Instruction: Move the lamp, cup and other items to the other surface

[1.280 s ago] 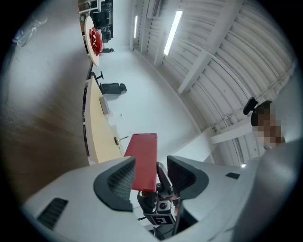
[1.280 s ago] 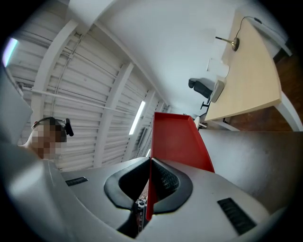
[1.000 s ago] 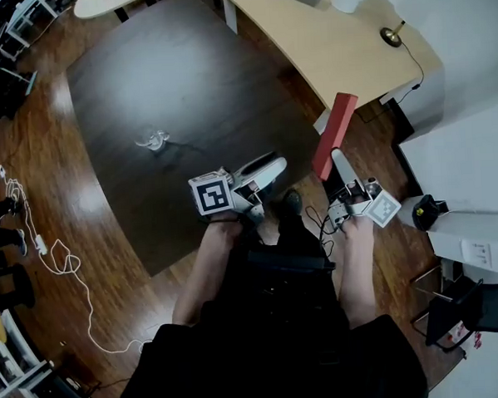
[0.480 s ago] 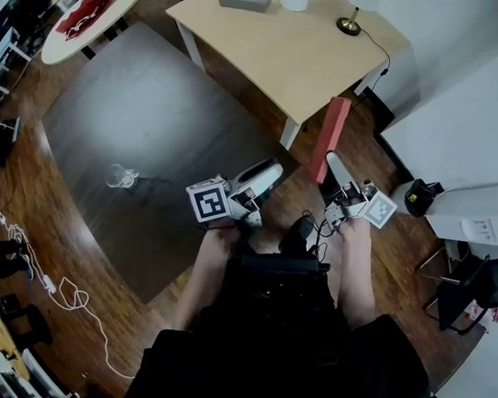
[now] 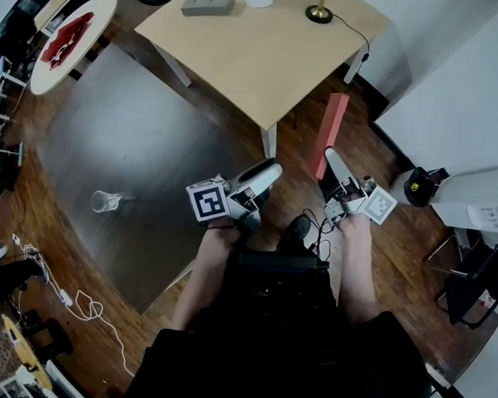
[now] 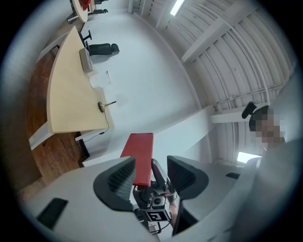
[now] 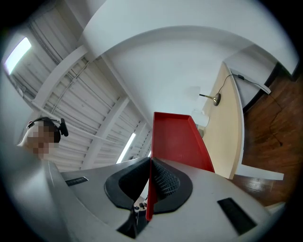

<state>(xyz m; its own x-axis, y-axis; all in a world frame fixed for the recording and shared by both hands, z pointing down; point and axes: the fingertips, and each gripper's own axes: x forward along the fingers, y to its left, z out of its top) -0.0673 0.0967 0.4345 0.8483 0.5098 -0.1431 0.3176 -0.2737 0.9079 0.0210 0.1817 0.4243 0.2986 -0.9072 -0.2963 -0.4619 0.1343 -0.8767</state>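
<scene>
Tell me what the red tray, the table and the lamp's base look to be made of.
The red tray is probably plastic: thin, matte, evenly red, with a moulded raised rim. The table looks like pale wood or wood-look laminate with a smooth satin top; the grain is too faint to tell which. The lamp's base seems brass-coloured metal, going by its golden sheen.

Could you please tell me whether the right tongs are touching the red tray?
Touching. The right gripper view shows the right tongs clamped shut on the thin edge of the red tray, with no gap on either side.
</scene>
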